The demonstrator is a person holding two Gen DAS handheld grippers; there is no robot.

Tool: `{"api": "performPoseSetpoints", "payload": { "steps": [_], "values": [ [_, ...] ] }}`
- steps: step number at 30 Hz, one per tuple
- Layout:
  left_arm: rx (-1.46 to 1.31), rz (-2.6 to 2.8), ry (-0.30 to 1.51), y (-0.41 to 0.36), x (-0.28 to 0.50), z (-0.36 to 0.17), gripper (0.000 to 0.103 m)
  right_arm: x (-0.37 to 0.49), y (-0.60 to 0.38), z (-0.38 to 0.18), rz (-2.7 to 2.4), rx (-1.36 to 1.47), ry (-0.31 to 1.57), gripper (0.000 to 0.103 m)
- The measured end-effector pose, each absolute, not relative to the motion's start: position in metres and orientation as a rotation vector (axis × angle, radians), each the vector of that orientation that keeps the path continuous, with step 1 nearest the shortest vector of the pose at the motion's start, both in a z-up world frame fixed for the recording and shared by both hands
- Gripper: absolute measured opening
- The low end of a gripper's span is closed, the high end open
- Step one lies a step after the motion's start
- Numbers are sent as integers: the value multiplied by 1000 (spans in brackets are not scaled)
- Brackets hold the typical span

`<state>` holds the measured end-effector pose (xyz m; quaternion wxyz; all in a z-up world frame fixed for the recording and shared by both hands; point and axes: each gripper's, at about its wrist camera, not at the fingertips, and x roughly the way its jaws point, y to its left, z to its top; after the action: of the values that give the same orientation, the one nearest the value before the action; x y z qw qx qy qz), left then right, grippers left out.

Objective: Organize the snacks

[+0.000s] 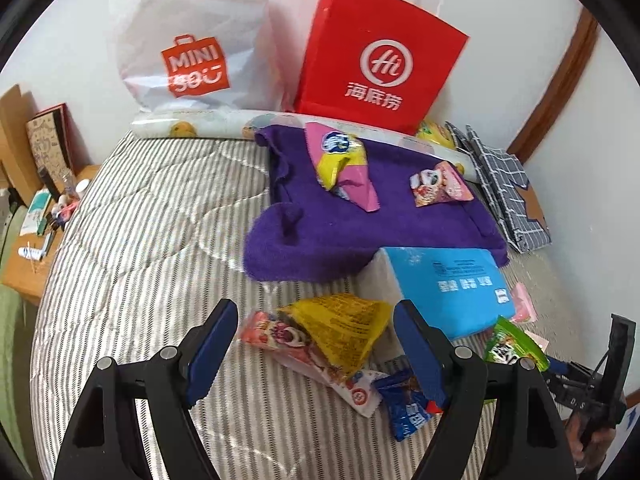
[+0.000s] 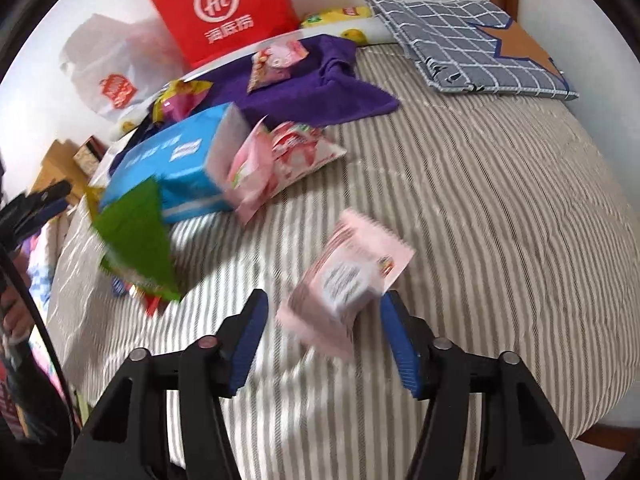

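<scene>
The left tool (image 1: 314, 350) is spread wide over a yellow snack packet (image 1: 340, 330). The right tool (image 2: 322, 328) is spread too, with a pale pink snack packet (image 2: 346, 280) between its fingers. Snacks lie on the grey striped bed (image 2: 480, 208). A purple towel (image 1: 360, 232), a red paper bag (image 1: 376, 60) and a white wall (image 1: 72, 40) sit behind.

purple towel (image 1: 372, 224), red bag (image 1: 380, 60), striped bedspread (image 1: 160, 240)
</scene>
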<state>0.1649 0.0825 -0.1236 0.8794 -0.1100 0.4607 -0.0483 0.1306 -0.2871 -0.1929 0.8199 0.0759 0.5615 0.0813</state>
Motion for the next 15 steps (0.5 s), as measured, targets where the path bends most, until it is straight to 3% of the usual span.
{"api": "performPoseSetpoints", "payload": {
  "steps": [9, 10, 12, 15],
  "values": [
    [-239, -67, 963, 95, 164, -130, 79, 139, -257, -208, 140, -38, 1172, 58],
    [-239, -65, 963, 95, 163, -131, 79, 137, -255, -207, 136, -56, 1156, 57],
    [-239, -68, 967, 97, 161, -134, 79, 133, -255, -206, 146, -72, 1124, 42],
    [-228, -88, 966, 97, 157, -136, 79, 132, -260, -206, 145, -58, 1105, 38]
  ]
}}
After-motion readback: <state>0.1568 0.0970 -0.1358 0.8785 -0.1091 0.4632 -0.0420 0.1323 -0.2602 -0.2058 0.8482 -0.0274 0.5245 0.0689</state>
